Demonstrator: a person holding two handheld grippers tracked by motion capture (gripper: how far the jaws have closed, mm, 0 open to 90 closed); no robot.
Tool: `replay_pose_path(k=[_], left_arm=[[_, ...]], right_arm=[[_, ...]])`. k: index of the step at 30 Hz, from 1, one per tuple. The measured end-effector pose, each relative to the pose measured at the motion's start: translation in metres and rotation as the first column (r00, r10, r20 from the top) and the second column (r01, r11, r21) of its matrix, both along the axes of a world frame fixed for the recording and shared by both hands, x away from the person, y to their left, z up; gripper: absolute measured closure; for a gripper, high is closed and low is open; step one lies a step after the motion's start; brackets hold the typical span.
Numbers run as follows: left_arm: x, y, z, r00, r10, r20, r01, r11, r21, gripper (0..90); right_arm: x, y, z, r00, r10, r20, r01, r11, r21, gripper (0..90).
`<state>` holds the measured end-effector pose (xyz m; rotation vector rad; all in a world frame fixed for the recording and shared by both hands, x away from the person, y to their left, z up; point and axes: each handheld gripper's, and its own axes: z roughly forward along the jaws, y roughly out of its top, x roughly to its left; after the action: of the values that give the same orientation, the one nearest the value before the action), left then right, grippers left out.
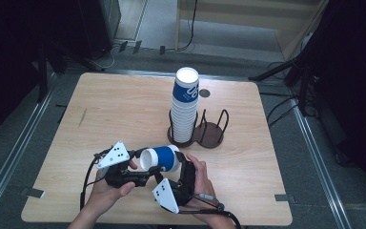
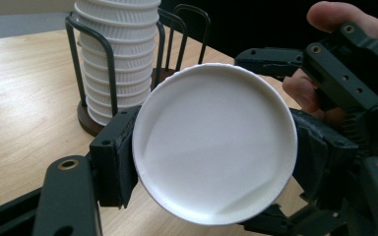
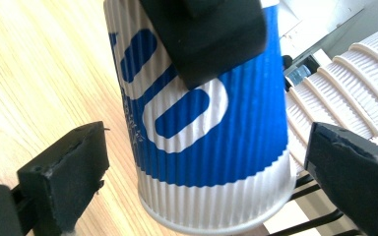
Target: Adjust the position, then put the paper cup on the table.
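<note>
My left tongs [image 2: 211, 162] pinch the cup [image 1: 161, 159] across its base end, holding it on its side just above the tabletop [image 1: 124, 109], near the stack [image 1: 185, 107] in the holder [image 1: 209, 133]. My right tongs [image 3: 202, 182] stand spread, pads clear of the cup's ribbed wall. I'd judge this a handover to the left. To do it well, I'd keep the left grip light so the paper doesn't crush, and draw the right away straight.

Cup [image 3: 202, 147] top cut off by frame edge; stack [image 2: 115, 59] top cropped too.
</note>
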<state>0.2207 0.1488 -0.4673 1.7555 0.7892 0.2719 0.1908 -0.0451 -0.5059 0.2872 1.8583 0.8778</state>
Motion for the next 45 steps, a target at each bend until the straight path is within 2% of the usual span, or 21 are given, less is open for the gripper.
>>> replay_pose_path(k=[4, 9, 14, 18, 22, 25, 27, 28, 31, 33, 35, 36, 37, 39, 41, 42, 44, 45], left_arm=[[0.0, 0.003, 0.0, 0.9995, 0.03, 0.011, -0.03, 0.9995, 0.003, 28.9], [0.001, 0.009, 0.001, 0.9967, 0.076, 0.028, -0.076, 0.9971, -0.01, 28.8], [0.0, 0.014, 0.002, 0.9926, 0.111, 0.05, -0.11, 0.9939, -0.007, 28.9], [0.0, 0.018, 0.003, 0.9855, 0.157, 0.065, -0.156, 0.9875, -0.022, 28.9], [0.0, 0.024, 0.004, 0.9743, 0.206, 0.092, -0.203, 0.9785, -0.034, 28.9], [-0.001, 0.026, 0.005, 0.9693, 0.224, 0.103, -0.218, 0.9741, -0.059, 28.9], [-0.001, 0.028, 0.006, 0.9692, 0.222, 0.107, -0.216, 0.9741, -0.068, 28.9], [-0.001, 0.028, 0.006, 0.9688, 0.221, 0.112, -0.214, 0.9743, -0.069, 28.9], [-0.004, 0.028, 0.006, 0.9612, 0.243, 0.131, -0.238, 0.97, -0.049, 28.7], [-0.004, 0.028, 0.006, 0.9582, 0.249, 0.141, -0.243, 0.9683, -0.06, 28.8], [-0.004, 0.028, 0.006, 0.9589, 0.245, 0.142, -0.237, 0.9687, -0.076, 28.8], [-0.004, 0.028, 0.006, 0.9589, 0.245, 0.142, -0.237, 0.9687, -0.076, 28.7], [-0.004, 0.028, 0.006, 0.9545, 0.261, 0.144, -0.253, 0.9648, -0.07, 28.7], [-0.004, 0.028, 0.006, 0.957, 0.254, 0.14, -0.245, 0.9663, -0.08, 28.7], [-0.004, 0.027, 0.006, 0.9588, 0.243, 0.146, -0.234, 0.9689, -0.081, 28.7], [-0.005, 0.025, 0.005, 0.9583, 0.242, 0.153, -0.23, 0.9691, -0.089, 28.6], [-0.005, 0.024, 0.003, 0.9534, 0.246, 0.175, -0.232, 0.9679, -0.098, 28.5], [-0.005, 0.023, 0.003, 0.9538, 0.244, 0.176, -0.227, 0.9678, -0.108, 28.5]], right_arm=[[-0.002, -0.001, 0.005, 0.9999, 0.005, -0.014, -0.005, 0.9993, 0.036, 1.0], [-0.003, -0.003, 0.013, 0.9977, 0.019, -0.066, -0.012, 0.9946, 0.103, 0.0], [-0.003, -0.004, 0.017, 0.9957, 0.017, -0.091, -0.004, 0.9908, 0.136, 0.0], [-0.002, -0.004, 0.019, 0.9923, 0.012, -0.124, 0.01, 0.9835, 0.181, 0.0], [0.0, -0.007, 0.025, 0.9831, 0.006, -0.183, 0.041, 0.9674, 0.25, 0.0], [0.003, -0.01, 0.03, 0.9754, 0.002, -0.221, 0.069, 0.947, 0.314, 0.0], [0.005, -0.013, 0.031, 0.9717, 0.004, -0.236, 0.08, 0.935, 0.346, 0.0], [0.006, -0.014, 0.031, 0.9697, 0.0, -0.244, 0.09, 0.9298, 0.357, 0.0], [0.01, -0.016, 0.031, 0.9633, -0.04, -0.265, 0.145, 0.9108, 0.387, 0.0], [0.014, -0.018, 0.032, 0.9486, -0.082, -0.306, 0.208, 0.8892, 0.407, 0.0], [0.017, -0.022, 0.034, 0.9336, -0.075, -0.35, 0.239, 0.8582, 0.454, 0.0], [0.018, -0.024, 0.035, 0.9277, -0.073, -0.366, 0.252, 0.846, 0.47, 0.0], [0.019, -0.026, 0.036, 0.9234, -0.072, -0.377, 0.263, 0.8346, 0.484, 0.0], [0.02, -0.029, 0.038, 0.9168, -0.066, -0.394, 0.278, 0.8123, 0.513, 0.0], [0.02, -0.032, 0.04, 0.9115, -0.064, -0.406, 0.293, 0.7939, 0.533, 0.0], [0.02, -0.032, 0.042, 0.9042, -0.059, -0.423, 0.305, 0.7831, 0.542, 0.0], [0.02, -0.034, 0.043, 0.8935, -0.056, -0.445, 0.323, 0.7685, 0.552, 0.0], [0.02, -0.034, 0.043, 0.8908, -0.051, -0.451, 0.327, 0.7608, 0.56, 0.0]])
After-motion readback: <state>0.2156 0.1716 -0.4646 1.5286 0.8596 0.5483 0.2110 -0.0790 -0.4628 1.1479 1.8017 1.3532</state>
